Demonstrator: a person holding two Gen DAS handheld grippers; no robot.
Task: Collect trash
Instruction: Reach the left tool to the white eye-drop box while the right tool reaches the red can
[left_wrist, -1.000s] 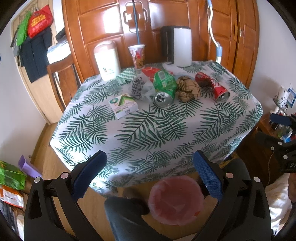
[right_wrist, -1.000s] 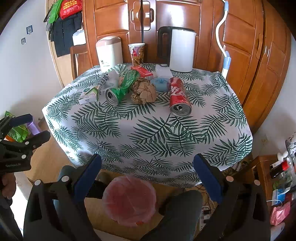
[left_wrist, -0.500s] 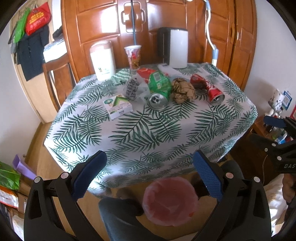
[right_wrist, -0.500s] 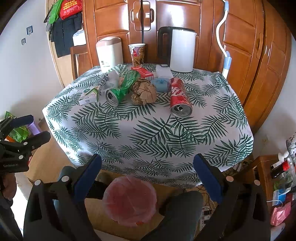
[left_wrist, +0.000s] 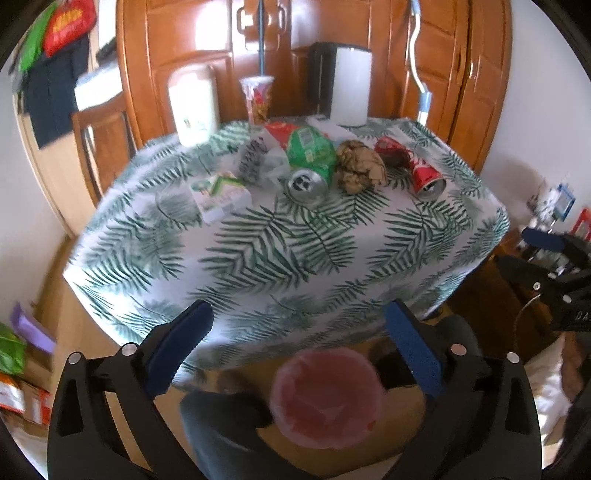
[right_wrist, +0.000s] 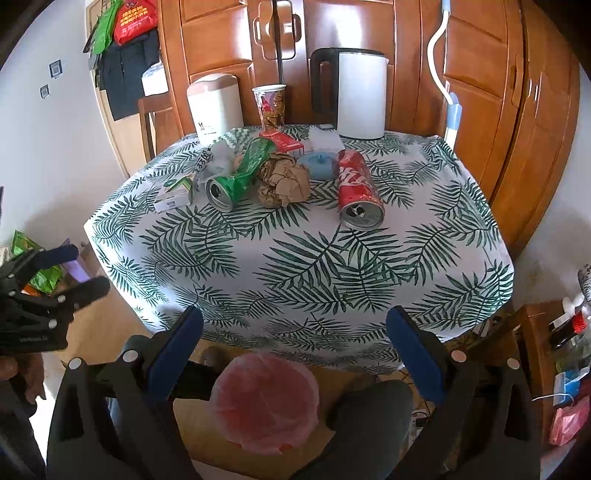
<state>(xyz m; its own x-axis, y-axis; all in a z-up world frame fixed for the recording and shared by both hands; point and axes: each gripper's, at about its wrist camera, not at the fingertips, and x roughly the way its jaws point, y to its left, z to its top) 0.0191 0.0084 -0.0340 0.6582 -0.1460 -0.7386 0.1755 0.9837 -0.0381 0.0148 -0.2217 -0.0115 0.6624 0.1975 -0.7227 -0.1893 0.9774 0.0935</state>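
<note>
Trash lies in a row at the far side of the leaf-print table (right_wrist: 295, 266): a small green-white box (right_wrist: 173, 192), a crushed green can (right_wrist: 236, 177), a brown paper ball (right_wrist: 284, 181), a red can (right_wrist: 356, 188) and a crumpled white wrapper (right_wrist: 218, 158). The same items show in the left wrist view: green can (left_wrist: 308, 162), paper ball (left_wrist: 360, 168), red can (left_wrist: 424, 173), box (left_wrist: 219, 195). A bin lined with a pink bag (right_wrist: 264, 402) stands on the floor below the near table edge. My left gripper (left_wrist: 297, 347) and right gripper (right_wrist: 293, 347) are open and empty, both short of the table.
A white kettle (right_wrist: 360, 92), a paper cup (right_wrist: 271, 105), a cream canister (right_wrist: 214, 107), a red box (right_wrist: 282, 142) and a blue lid (right_wrist: 317, 166) stand at the table's back. Wooden wardrobe behind. A chair (left_wrist: 101, 147) stands at the left. The person's knees flank the bin.
The left gripper has pulled back and shifted a little, so the table looks smaller and sits further left in its view. The right gripper has barely moved.
</note>
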